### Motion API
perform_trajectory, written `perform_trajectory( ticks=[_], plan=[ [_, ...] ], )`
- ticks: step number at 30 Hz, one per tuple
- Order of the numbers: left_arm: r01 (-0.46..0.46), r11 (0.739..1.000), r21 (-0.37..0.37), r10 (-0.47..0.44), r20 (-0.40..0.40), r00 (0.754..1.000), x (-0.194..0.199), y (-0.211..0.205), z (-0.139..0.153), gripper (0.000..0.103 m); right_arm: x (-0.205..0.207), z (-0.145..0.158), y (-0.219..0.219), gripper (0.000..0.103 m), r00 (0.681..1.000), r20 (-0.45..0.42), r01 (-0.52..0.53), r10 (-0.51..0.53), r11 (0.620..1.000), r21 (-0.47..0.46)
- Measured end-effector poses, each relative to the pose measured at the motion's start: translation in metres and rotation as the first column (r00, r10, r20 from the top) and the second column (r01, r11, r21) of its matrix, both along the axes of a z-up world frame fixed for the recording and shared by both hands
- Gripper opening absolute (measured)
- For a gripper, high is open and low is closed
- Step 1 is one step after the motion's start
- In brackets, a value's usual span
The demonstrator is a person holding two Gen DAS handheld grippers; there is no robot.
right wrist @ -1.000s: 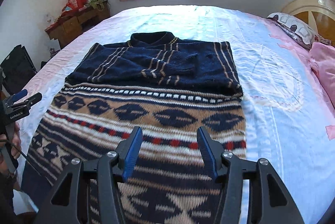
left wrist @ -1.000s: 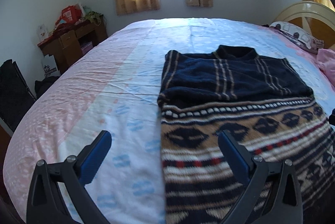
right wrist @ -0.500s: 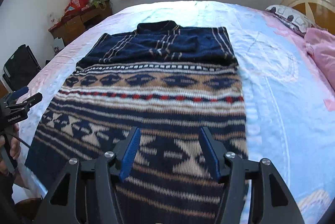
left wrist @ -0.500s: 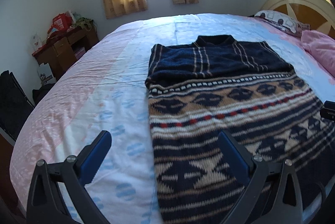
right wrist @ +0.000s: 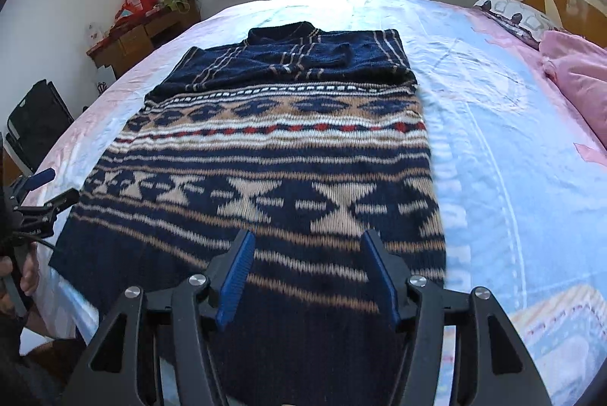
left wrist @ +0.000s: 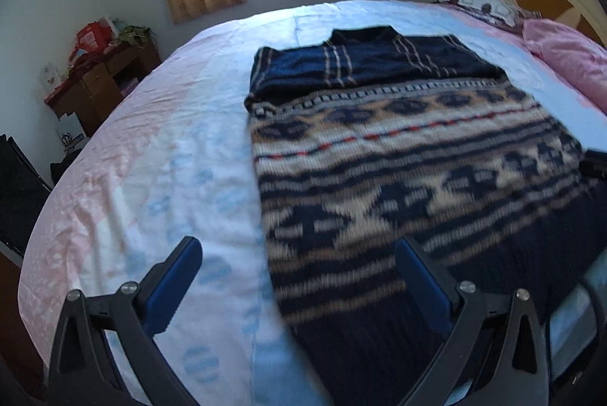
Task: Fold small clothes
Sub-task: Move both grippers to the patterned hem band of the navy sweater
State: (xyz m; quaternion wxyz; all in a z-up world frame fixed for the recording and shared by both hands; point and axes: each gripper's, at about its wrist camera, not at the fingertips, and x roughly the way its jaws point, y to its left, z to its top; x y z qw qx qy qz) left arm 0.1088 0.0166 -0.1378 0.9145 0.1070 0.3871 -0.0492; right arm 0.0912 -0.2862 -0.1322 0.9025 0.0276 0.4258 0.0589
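The sweater (right wrist: 265,155) lies flat on the bed (right wrist: 493,125), sleeves folded across the chest, its long axis running from the collar at 12 o'clock to the hem at 6 o'clock, nearest the person. The right tongs (right wrist: 305,273) hover over the hem just inside its right corner, released and holding nothing. The left tongs (left wrist: 296,281) straddle the sweater's left edge, spread wide and empty. Each hand looks about equally near its own hem corner.

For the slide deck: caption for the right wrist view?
Open right gripper above the hem of a patterned sweater spread on the bed.
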Motion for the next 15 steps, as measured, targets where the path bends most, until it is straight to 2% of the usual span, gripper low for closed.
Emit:
perform_trajectory(
  ticks=[5,11,15],
  plan=[
    [0.002,1.000,-0.015,-0.003,-0.052,0.999,-0.017,0.007,-0.013,0.103,-0.017,-0.003,-0.003,0.059,1.000,-0.004,0.008,-0.009,1.000,-0.014],
    [-0.006,0.993,-0.114,-0.008,-0.124,0.992,-0.036,0.012,-0.024,0.103,-0.041,-0.005,-0.006,0.059,1.000,-0.003,0.022,-0.022,0.999,-0.043],
    [0.003,0.980,-0.199,-0.037,-0.167,0.985,-0.048,0.012,-0.026,0.102,-0.057,-0.006,-0.012,0.059,0.999,0.000,0.033,-0.033,0.999,-0.034]
  ],
)
